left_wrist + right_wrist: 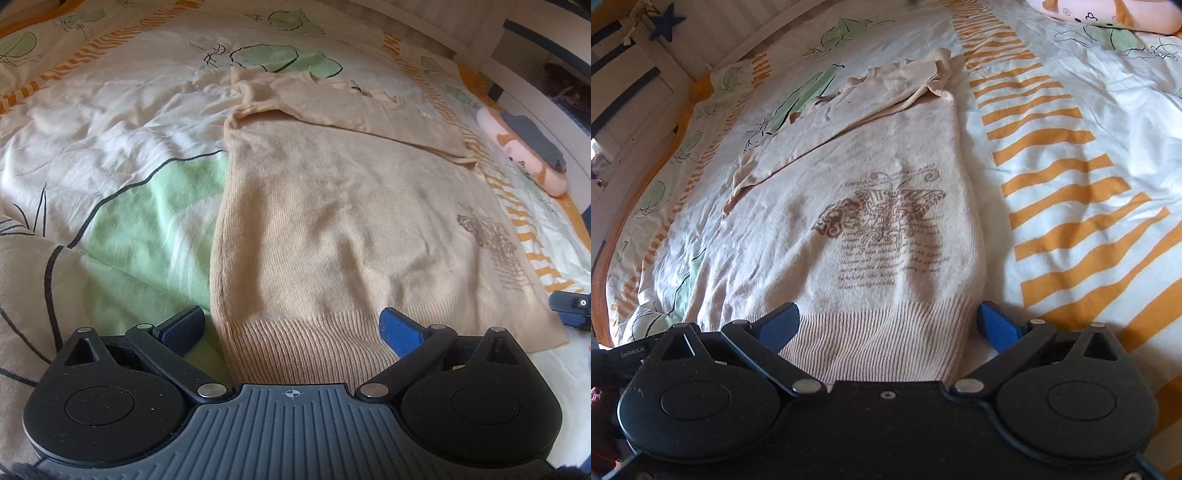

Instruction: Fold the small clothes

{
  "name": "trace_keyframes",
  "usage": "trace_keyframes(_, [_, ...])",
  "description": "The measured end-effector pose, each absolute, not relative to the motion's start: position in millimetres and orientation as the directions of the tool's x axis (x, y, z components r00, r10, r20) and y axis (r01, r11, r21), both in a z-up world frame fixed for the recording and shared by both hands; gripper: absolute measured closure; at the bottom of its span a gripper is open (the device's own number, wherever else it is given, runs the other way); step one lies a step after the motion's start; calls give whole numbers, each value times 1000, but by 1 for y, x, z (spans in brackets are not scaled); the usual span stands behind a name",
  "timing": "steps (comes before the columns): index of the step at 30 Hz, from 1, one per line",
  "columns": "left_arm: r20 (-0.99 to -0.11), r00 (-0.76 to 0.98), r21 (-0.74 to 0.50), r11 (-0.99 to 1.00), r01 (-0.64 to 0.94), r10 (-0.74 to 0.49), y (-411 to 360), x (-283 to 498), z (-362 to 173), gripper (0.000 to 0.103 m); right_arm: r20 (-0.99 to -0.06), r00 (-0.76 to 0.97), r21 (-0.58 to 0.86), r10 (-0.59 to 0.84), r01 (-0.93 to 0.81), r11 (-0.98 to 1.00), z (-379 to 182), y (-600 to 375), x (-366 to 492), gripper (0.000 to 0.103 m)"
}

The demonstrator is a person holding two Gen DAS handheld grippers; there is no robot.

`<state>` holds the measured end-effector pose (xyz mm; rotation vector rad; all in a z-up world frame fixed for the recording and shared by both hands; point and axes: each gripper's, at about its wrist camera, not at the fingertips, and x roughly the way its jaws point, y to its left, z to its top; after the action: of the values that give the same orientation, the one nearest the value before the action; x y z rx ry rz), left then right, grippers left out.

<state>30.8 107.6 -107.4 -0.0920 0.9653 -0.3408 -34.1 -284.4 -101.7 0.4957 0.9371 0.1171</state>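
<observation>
One beige sweater (332,206) (printed), one quilt (110,147), one plush toy (524,147), two tools.

- A bedspread (122,122) covers the bed ahead of me and to both sides, creased, white with green leaf shapes drawn in black line.
- Bands of orange stripes (1052,173) run across it, ahead and to the right of my right gripper.
- A pink plush pillow (524,155) with a cartoon face lies far ahead on the right.
- A dark blue star (666,20) hangs on the wall, far ahead to the left.
</observation>
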Motion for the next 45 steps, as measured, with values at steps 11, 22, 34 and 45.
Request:
trace_keyframes(11, [-792,495,-280,933,225,-357,108,40,-115,1,-726,576,525,374,114,844,-113,-288,-28,0])
trace_keyframes(22, [-771,486,-389,908,154,-412,130,42,-113,50,-675,576,651,461,170,740,-118,-310,-35,45])
trace_keyframes(34, [-720,541,-420,893,159,-435,130,35,-100,99,-606,645,689,466,133,712,-111,-312,-39,86])
trace_keyframes(45, [-578,640,-512,836,199,-506,132,69,-50,99,-426,781,741,456,12,671,-77,-332,-13,87])
